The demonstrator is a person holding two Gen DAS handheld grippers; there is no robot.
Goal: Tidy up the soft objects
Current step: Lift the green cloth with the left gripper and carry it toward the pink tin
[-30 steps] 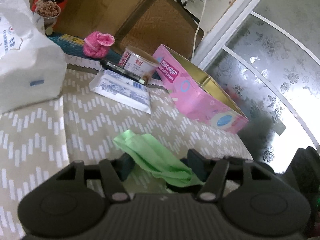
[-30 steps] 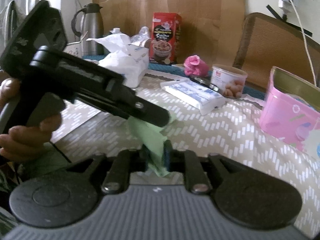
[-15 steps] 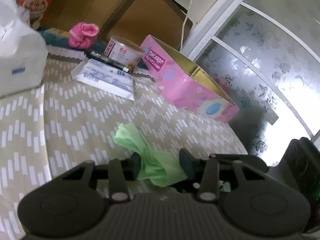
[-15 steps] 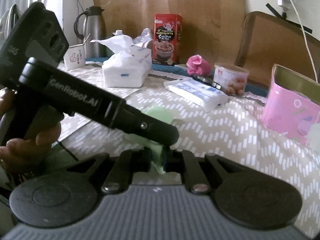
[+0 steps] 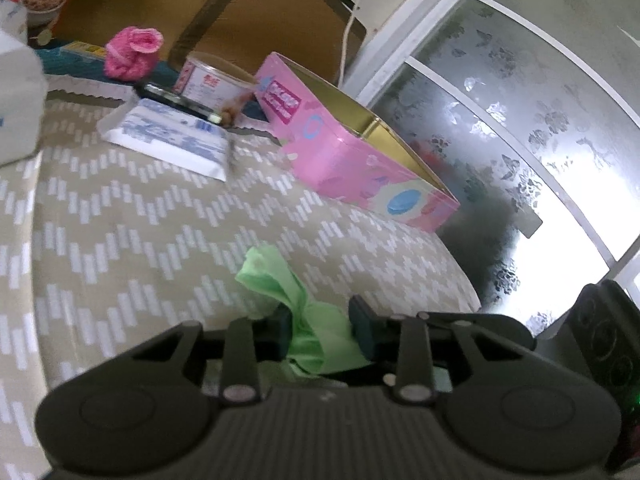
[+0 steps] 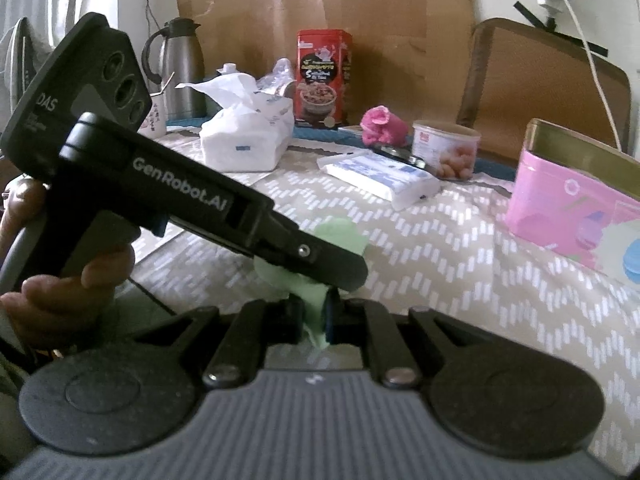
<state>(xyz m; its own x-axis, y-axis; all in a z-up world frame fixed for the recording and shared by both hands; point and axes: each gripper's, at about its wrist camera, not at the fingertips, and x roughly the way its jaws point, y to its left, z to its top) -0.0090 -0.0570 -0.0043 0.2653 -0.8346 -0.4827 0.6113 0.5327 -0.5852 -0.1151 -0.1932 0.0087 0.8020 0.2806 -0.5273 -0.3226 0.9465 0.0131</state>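
A light green cloth [image 5: 288, 292] hangs bunched just above the chevron tablecloth [image 5: 120, 220] near the table's front edge. My left gripper [image 5: 320, 328] has its jaws closing, and the cloth fills the gap with both pads pressing on it. In the right wrist view the left gripper [image 6: 348, 272] reaches in from the left over the green cloth [image 6: 340, 232]. My right gripper [image 6: 312, 316] is shut on the cloth's lower end. An open pink tin box [image 5: 340, 160] stands at the table's right side, also visible as the pink tin box [image 6: 568, 208].
A pink knitted piece [image 6: 382, 126], a small can [image 6: 444, 148], a flat wipes pack [image 6: 380, 172], a white tissue pack [image 6: 244, 140], a red food box [image 6: 324, 80] and a steel thermos [image 6: 180, 64] stand toward the back. A hand [image 6: 60, 292] holds the left gripper.
The left gripper's jaws closed from wide apart onto the green cloth as it slid toward the table's edge. The right gripper's jaws tightened on the cloth's lower end and stayed put.
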